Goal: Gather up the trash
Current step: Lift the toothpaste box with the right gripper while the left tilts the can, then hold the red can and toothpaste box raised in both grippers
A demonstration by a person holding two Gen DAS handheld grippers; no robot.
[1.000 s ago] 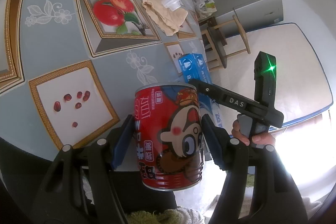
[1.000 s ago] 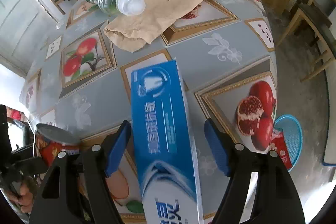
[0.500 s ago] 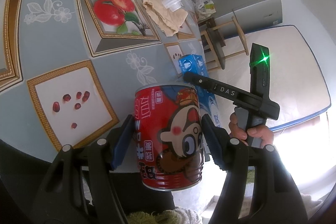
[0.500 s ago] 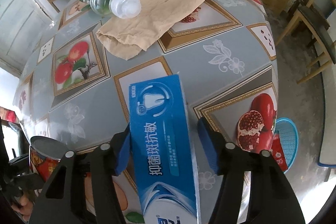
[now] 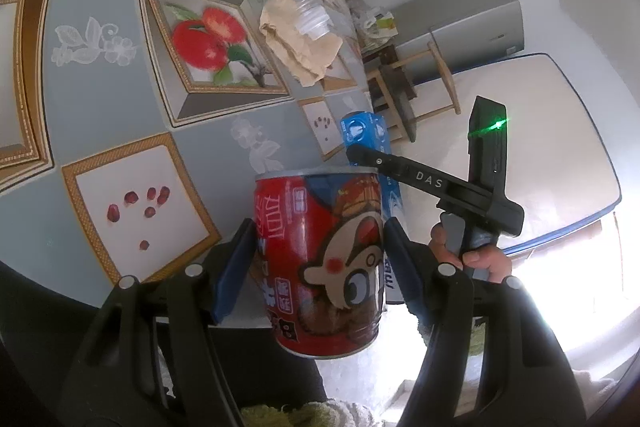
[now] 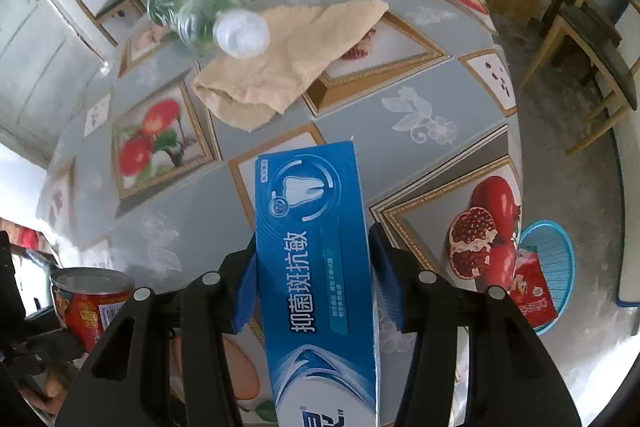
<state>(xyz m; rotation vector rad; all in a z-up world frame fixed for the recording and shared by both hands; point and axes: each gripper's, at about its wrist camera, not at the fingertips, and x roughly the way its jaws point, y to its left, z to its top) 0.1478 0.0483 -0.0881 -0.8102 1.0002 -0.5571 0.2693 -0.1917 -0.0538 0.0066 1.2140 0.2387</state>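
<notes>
Since the earlier frame, right gripper [image 6: 312, 279] has been closing its jaws onto the toothpaste box [image 6: 316, 251], pads now against both long sides.

Left wrist view: left gripper [image 5: 316, 259], jaws about two-thirds apart, clamps the red can [image 5: 320, 259] upright by its sides, off the table edge, presumably for carrying to a bin. A hand [image 5: 472, 255] grips the other tool.

Right wrist view: plastic bottle [image 6: 204, 19] and beige cloth [image 6: 288, 63] remain on the fruit-print tablecloth [image 6: 440, 99]; blue basket [image 6: 556, 259] sits on the floor.

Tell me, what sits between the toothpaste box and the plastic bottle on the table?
A crumpled beige cloth, seen in the right wrist view, under the bottle's cap end.
</notes>
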